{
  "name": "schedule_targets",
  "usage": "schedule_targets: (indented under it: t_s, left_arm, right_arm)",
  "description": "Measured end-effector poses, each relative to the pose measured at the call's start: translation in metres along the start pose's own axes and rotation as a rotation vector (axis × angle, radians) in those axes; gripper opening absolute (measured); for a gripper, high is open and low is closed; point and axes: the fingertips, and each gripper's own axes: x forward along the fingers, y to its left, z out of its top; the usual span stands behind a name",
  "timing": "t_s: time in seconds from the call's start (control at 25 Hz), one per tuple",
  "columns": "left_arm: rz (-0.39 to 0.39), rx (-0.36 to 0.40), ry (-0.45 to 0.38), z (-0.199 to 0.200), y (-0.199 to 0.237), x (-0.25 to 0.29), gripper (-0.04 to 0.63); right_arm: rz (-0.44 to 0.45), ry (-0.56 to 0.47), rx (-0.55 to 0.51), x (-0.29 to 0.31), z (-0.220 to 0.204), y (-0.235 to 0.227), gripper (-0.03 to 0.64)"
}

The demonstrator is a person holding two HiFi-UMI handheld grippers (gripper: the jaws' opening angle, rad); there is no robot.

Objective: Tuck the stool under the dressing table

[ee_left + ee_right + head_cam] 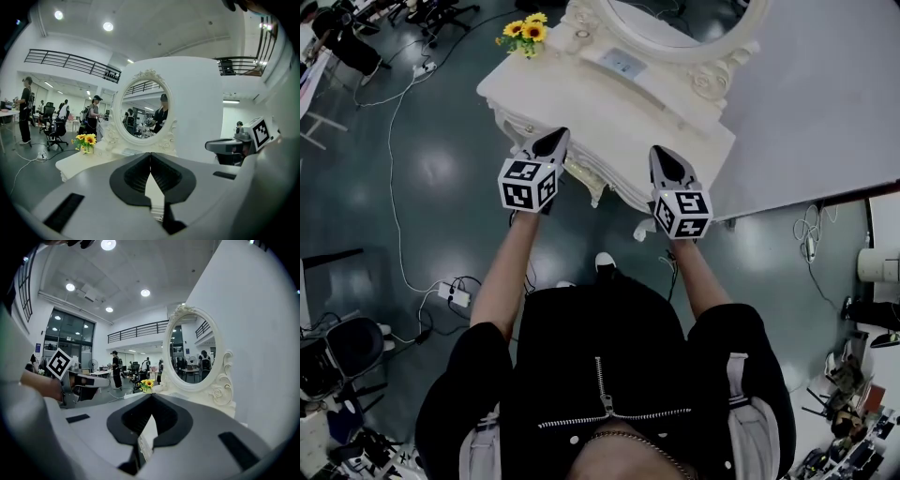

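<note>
The white dressing bench stands against the wall. Its underside is hidden, and the stool cannot be made out. The oval mirror is cut off in the head view but whole in both gripper views. The left tongs and right tongs are at the bench's front edge, each pressed together on nothing. Sunflowers stand on its far left corner.

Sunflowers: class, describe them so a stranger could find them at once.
Start at the white dressing table with its oval mirror. At the tabletop's left end stands a small bunch of sunflowers. Nothing else on the table is yellow.
</note>
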Motion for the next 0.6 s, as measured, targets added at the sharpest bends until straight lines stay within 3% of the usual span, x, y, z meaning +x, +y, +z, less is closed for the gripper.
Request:
schedule_targets:
  t_s: [0.6]
  left_arm:
    - [0.000, -0.001, 0.004, -0.0026, -0.0015, -0.0017, 0.021]
  right_arm:
    - [0.008, -0.001, 0.008, 0.0024, -0.0033, 0.0028, 0.005]
